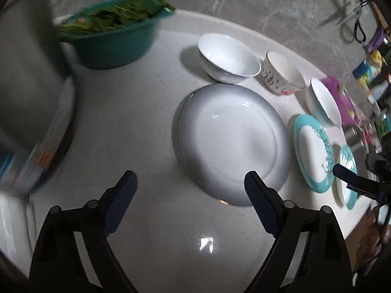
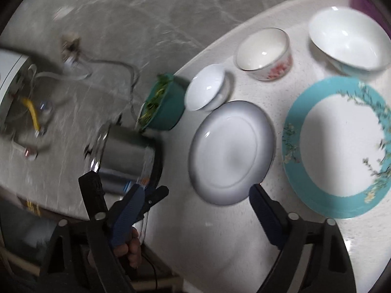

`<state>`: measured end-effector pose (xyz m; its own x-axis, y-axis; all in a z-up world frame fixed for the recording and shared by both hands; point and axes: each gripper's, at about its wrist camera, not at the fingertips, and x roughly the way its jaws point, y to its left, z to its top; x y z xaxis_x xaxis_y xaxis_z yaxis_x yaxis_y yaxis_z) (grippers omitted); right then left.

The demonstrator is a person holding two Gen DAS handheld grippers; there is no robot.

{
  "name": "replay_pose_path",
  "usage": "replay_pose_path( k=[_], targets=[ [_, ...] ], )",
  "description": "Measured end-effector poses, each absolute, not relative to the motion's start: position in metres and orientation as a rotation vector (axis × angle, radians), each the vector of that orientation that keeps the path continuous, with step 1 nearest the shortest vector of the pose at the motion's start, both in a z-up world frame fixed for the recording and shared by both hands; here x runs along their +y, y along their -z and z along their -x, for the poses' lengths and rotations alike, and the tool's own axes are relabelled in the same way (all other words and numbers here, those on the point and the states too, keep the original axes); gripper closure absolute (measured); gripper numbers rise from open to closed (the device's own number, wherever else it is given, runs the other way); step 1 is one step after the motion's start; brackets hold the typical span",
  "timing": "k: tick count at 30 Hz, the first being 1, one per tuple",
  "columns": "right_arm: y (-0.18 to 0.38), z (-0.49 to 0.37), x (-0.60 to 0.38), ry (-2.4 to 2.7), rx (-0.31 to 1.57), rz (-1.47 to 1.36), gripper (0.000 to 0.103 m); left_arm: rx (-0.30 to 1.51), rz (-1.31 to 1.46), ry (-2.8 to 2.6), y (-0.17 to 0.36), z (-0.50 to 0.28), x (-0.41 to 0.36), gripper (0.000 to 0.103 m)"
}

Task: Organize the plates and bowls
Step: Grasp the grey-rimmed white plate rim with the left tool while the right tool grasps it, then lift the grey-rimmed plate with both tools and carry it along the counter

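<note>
A large grey-white plate (image 1: 232,144) lies on the white counter (image 1: 136,127); it also shows in the right wrist view (image 2: 232,151). My left gripper (image 1: 190,178) is open and empty, just in front of the plate. My right gripper (image 2: 195,193) is open and empty, at the plate's near edge. Behind the plate stand a plain white bowl (image 1: 228,58), a flower-printed bowl (image 1: 281,75) and a teal-sided white bowl (image 1: 322,102). A teal-rimmed plate (image 1: 314,153) lies to the right, with a second teal-rimmed plate (image 1: 348,178) past it.
A teal basin of green leaves (image 1: 110,36) stands at the back left. A steel pot (image 2: 127,151) stands at the left counter edge. A purple tray (image 1: 342,100) and bottles (image 1: 374,83) are at the far right. The marble wall (image 1: 244,5) is behind.
</note>
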<state>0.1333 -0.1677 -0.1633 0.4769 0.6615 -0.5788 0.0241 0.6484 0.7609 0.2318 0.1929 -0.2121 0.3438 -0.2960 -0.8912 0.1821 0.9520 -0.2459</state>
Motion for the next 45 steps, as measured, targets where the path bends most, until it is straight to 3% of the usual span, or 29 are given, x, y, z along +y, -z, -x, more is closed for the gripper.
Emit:
replay_pose_path(
  k=[2,4,8,12,16,28,34,37,41,44,45],
  targets=[
    [0.176,-0.137,-0.168,-0.409,1.012,-0.854,0.021,1.209,0.091,0.384,0.224,-0.258,0.198,0.016],
    [0.191,-0.136,-0.166,-0.392,1.017,-0.909,0.026,1.243,0.060,0.435,0.233,-0.274,0.197,0.024],
    [0.220,-0.134,-0.167,-0.327,1.046,-0.995,0.047,1.294,0.062,0.535,0.253,-0.301,0.193,0.028],
    [0.237,-0.132,-0.172,-0.279,1.041,-1.048,0.048,1.308,0.024,0.557,0.265,-0.320,0.185,0.028],
    [0.242,-0.138,-0.168,-0.266,1.032,-1.065,0.048,1.327,0.090,0.624,0.273,-0.335,0.181,0.048],
    [0.254,-0.155,-0.169,-0.253,1.009,-1.076,0.048,1.328,0.040,0.638,0.274,-0.362,0.159,0.048],
    [0.259,-0.161,-0.168,-0.271,1.016,-1.095,0.055,1.323,-0.018,0.648,0.273,-0.365,0.147,0.049],
    [0.261,-0.162,-0.166,-0.283,1.023,-1.093,0.056,1.319,-0.023,0.653,0.273,-0.366,0.143,0.055],
    [0.262,-0.164,-0.167,-0.272,1.022,-1.093,0.061,1.330,-0.021,0.656,0.274,-0.369,0.146,0.076],
    [0.265,-0.165,-0.167,-0.257,1.035,-1.083,0.075,1.331,-0.021,0.664,0.276,-0.368,0.151,0.079],
    [0.265,-0.165,-0.167,-0.248,1.051,-1.073,0.075,1.333,-0.021,0.665,0.276,-0.368,0.151,0.079]
  ],
)
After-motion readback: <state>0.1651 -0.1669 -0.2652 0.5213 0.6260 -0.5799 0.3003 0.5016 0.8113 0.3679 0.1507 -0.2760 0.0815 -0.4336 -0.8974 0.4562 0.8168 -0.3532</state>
